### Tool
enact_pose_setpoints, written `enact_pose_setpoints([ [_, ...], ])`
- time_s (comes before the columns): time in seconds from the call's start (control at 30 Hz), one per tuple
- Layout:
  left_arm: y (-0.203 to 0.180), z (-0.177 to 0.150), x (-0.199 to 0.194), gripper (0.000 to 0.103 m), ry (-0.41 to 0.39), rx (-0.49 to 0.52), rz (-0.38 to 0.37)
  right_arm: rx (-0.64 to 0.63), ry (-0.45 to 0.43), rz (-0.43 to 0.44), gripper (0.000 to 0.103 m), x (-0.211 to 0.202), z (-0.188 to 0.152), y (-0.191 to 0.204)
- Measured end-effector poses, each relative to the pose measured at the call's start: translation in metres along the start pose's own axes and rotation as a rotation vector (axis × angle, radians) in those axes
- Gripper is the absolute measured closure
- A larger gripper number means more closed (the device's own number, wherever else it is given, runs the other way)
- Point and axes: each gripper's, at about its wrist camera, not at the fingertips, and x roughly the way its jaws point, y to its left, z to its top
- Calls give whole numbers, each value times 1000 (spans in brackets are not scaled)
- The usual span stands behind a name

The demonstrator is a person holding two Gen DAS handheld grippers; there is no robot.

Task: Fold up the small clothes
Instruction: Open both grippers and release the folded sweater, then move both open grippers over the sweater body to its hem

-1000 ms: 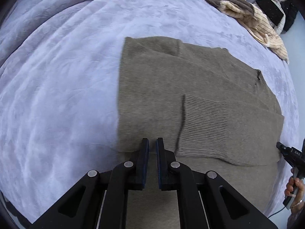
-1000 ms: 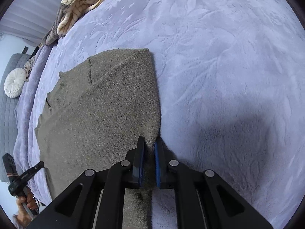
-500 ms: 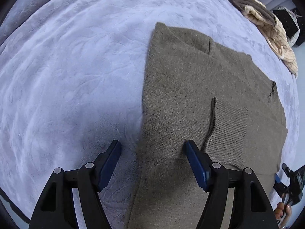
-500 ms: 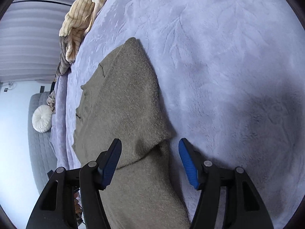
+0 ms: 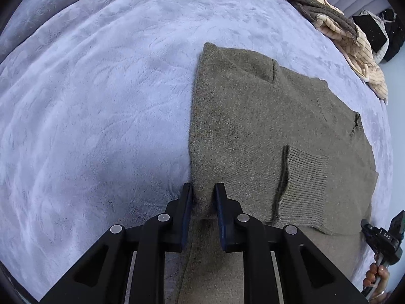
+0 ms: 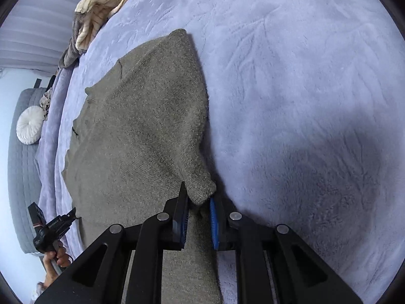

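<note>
Sweater (image 5: 255, 136): olive-grey knit, lying flat and partly folded on the lavender plush bedspread (image 5: 96, 96), a ribbed cuff (image 5: 303, 190) laid across its body.
Where it lies: well apart from the heap of striped and grey clothes (image 5: 341, 25) at the far edge of the bedspread.
Left gripper (image 5: 203, 202): its 2 fingers pinch a raised ridge of knit at the sweater's left folded edge, the near end; clamped on fabric, with a narrow gap filled by cloth.
Right gripper (image 6: 198, 207): its 2 fingers bracket a bunched corner at the sweater's right edge, the near end; the blue pads touch the knit, so it looks gripped.
Handling: judged soft, limp and light; thick knit bunches between the pads and should not slip easily, though it stretches and sags when lifted.
Where to hold: the doubled edges both tools now have, so all layers rise together.
Risk: gripping only the top layer would undo the fold.
</note>
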Motion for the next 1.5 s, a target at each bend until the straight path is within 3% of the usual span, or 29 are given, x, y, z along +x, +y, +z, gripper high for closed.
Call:
enact_pose_setpoints([
  [0.17, 4, -10, -25, 83, -21, 7, 44, 7, -1, -20, 81, -22, -10, 2],
  [0.23, 5, -18, -34, 83, -16, 14, 59, 24, 5, -14, 71, -30, -19, -1],
  [0.3, 6, -26, -41, 83, -11, 19, 60, 39, 6, -7, 55, -37, -29, -2],
  [0.53, -8, -53, -60, 82, 24, 62, 60, 69, 27, 5, 52, -46, -63, 6],
  [0.6, -16, -59, -63, 82, 24, 95, 69, 70, 34, 8, 32, -47, -71, 10],
  [0.63, -18, -64, -65, 71, 21, 113, 73, 73, 36, 16, 28, -47, -75, 12],
  [0.67, -19, -68, -68, 52, 20, 120, 77, 76, 39, 23, 27, -48, -79, 15],
  [0.7, -19, -71, -71, 9, 16, 118, 83, 77, 42, 30, 27, -50, -83, 17],
  [0.73, -21, -76, -76, 2, -9, 116, 87, 75, 44, 34, 26, -50, -85, 20],
  [0.9, -31, -90, -89, 2, -29, 161, 118, 44, 36, 11, 17, -56, -97, 32],
  [1.17, -30, -114, -87, 2, 67, 172, 65, -27, -27, 66, 14, -76, -118, 57],
  [1.5, -40, -157, -99, 2, 99, 328, 93, -86, 38, 46, 14, -75, -158, 79],
])
